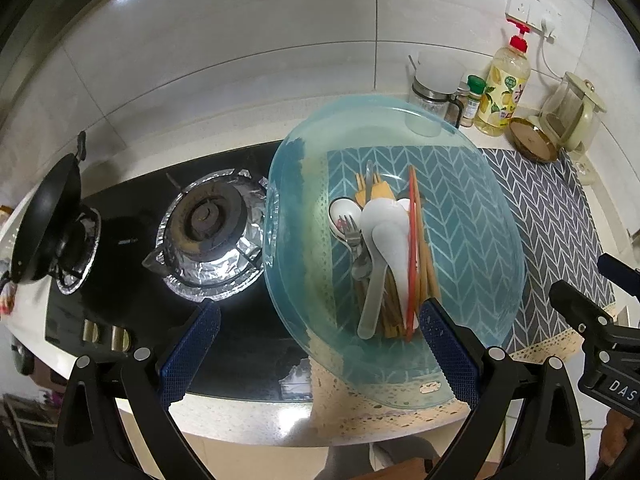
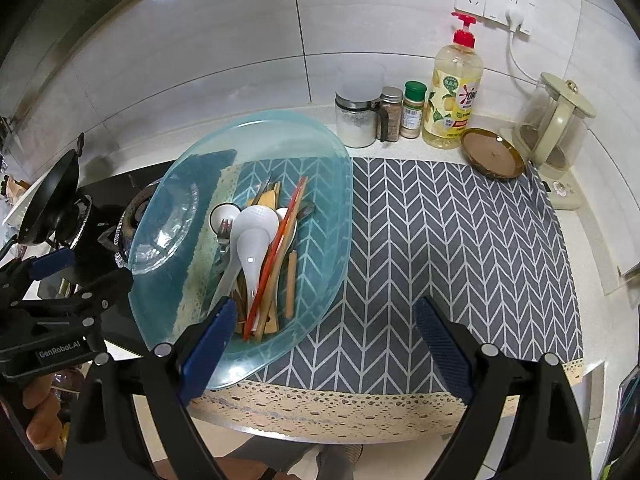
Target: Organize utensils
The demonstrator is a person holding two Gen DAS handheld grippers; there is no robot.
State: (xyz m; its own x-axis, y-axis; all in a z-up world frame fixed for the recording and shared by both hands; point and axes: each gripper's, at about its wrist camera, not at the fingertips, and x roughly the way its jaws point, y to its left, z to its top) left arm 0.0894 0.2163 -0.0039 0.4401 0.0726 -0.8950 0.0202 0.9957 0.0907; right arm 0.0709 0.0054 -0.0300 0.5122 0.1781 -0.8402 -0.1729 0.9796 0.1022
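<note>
So far, nothing looks sorted yet. All the utensils lie in one mixed heap inside the big see-through blue plastic basin (image 2: 320, 216), which sits on the grey zigzag-patterned cloth mat (image 2: 460, 248) at the left end of the tabletop (image 2: 280, 420), right beside the black gas stove (image 1: 120, 240). In the heap I can see two white china soup spoons (image 2: 254, 236), a small round white spoon (image 2: 224, 214), a metal fork (image 1: 352, 228), a red-orange pair of chopsticks (image 2: 276, 252) and a bunch of light wooden chopsticks (image 2: 290, 284). They cross over each other and point every which way. I think the whole job is still to do — each kind has to be picked out and put with its own kind. No holder or tray for them shows in either view, so I cannot tell where they should go.

The left tool (image 1: 316, 354) is spread wide and holds nothing. Its right blue pad seems to sit at the near rim of the basin, close to the handle ends of the heap, but I cannot tell if it touches. Its left pad hangs over the stove edge.

The right tool (image 2: 332, 348) is spread wide too — and empty. Its left pad seems to be by the near rim of the basin, and its right pad hangs over bare mat.
</note>
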